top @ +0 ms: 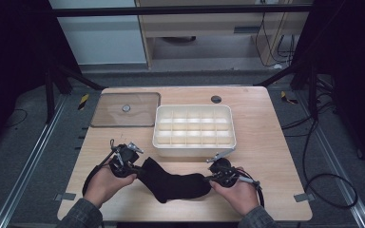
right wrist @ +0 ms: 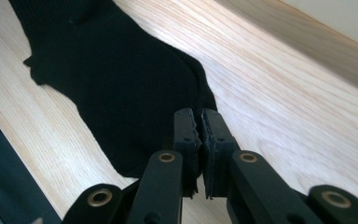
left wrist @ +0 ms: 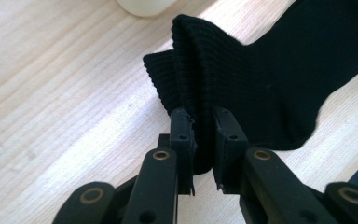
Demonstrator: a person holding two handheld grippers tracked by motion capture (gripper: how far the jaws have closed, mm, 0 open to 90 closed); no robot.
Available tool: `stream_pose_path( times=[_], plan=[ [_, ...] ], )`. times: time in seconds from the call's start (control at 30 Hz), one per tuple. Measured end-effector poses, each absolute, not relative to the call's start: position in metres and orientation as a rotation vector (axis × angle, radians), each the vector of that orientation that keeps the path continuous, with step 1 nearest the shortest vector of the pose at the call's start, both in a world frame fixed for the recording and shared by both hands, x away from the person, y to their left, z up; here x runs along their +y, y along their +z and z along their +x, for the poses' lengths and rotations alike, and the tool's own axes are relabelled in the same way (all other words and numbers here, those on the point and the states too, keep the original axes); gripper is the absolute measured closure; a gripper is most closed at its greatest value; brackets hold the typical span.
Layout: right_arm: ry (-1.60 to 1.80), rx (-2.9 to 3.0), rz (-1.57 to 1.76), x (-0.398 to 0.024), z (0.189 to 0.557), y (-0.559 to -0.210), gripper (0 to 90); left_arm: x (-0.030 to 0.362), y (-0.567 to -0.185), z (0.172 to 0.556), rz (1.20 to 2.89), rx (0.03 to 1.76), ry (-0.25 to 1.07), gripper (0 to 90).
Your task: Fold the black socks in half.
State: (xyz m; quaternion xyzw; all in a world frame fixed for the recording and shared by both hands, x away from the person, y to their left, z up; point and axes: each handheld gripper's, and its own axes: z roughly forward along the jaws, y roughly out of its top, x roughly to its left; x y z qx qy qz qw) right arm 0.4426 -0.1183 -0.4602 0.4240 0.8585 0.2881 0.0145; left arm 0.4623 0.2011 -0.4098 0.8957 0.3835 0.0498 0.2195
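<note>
A black sock lies stretched across the near part of the wooden table, between my two grippers. My left gripper is shut on the ribbed cuff end of the sock, which bunches up between its jaws. At the other end, my right gripper is shut on the toe edge of the sock, pinching the fabric. Each gripper is held by a hand.
A white divided box with several compartments stands just behind the sock at the table's middle. A clear flat lid with a round knob lies at the back left. A dark round hole sits near the far edge.
</note>
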Motion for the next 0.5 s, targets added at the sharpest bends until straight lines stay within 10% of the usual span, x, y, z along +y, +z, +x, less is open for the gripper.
stream_pose_path(
  times=[0.5],
  plan=[
    [0.912,2.702,1.311,-0.087,0.456,-0.465,85.9,0.206,-0.391,0.461,2.459,1.032,0.159,79.6]
  ],
)
